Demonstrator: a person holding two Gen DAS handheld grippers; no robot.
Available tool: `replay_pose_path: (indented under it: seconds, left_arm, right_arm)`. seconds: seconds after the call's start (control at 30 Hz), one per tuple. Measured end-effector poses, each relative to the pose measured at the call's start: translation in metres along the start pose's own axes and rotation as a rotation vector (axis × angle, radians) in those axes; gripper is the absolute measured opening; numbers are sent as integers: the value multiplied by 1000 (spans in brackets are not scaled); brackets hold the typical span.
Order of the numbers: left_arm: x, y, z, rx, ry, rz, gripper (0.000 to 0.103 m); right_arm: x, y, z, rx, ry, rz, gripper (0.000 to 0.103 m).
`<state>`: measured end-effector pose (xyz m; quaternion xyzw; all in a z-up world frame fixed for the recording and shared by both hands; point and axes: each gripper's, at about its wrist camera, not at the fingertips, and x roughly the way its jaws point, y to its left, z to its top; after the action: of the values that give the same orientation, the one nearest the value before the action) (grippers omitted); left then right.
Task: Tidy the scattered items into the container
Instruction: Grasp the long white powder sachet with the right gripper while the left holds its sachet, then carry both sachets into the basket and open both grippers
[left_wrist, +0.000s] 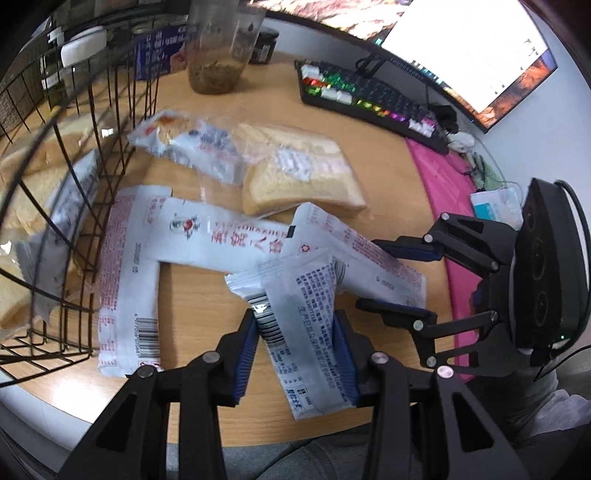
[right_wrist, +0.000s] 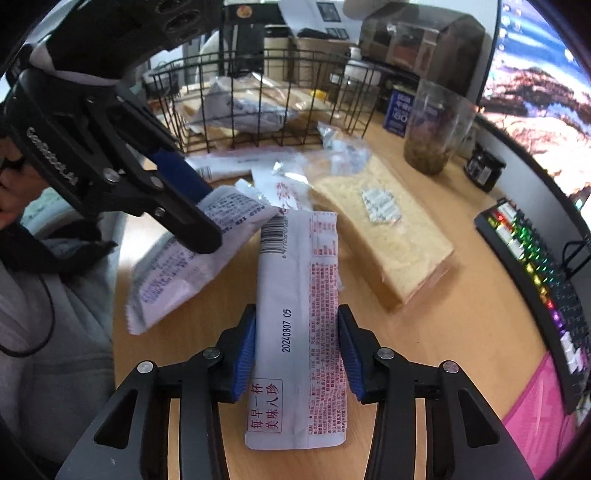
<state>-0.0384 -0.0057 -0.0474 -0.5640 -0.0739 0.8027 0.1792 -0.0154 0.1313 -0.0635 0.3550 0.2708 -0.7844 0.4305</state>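
The light wooden tabletop (left_wrist: 388, 173) carries a black wire basket (left_wrist: 92, 155) already holding bread bags, on the left. A white sachet with blue print (left_wrist: 306, 314) lies between the left tongs (left_wrist: 301, 332), which seem to pinch it. The right tongs (right_wrist: 297, 347) straddle a white sachet with red print (right_wrist: 299, 295); whether they grip, I cannot tell. Best lift each sachet straight, then carry it over the rim.
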Motion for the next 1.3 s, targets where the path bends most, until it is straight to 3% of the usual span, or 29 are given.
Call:
replay_pose_path:
  seconds: [0.3,0.47,0.67,0.87,1.03,1.07,1.13,1.23,1.3]
  left_arm:
    - [-82,-8,30,62,-253,0,45]
    - [-126,24,41,24,-372,39,45]
    - [-182,82,47,-48,-499,118,45]
    - [-200,148,45,-160,-519,171,45]
    - [-185,179,41,-199,-469,186,46]
    - [-185,179,39,-199,-473,194,48]
    - [-186,179,36,-198,-488,217,68]
    - [-189,178,33,-196,-494,209,69]
    - [-187,178,33,-199,-485,202,69]
  right_arm:
    - [-55,-5,55,27,-150,-135,43]
    - [-63,-10,110,51,-259,-149,43]
    - [-49,1,192,-6,-364,-125,43]
    - [-7,22,252,-23,-366,-44,43]
    - [34,35,262,-11,-302,19,43]
    - [39,35,261,-11,-292,21,45]
    - [47,38,259,-18,-274,23,47]
    - [47,39,260,-28,-283,22,58]
    - [43,39,259,-30,-297,22,59]
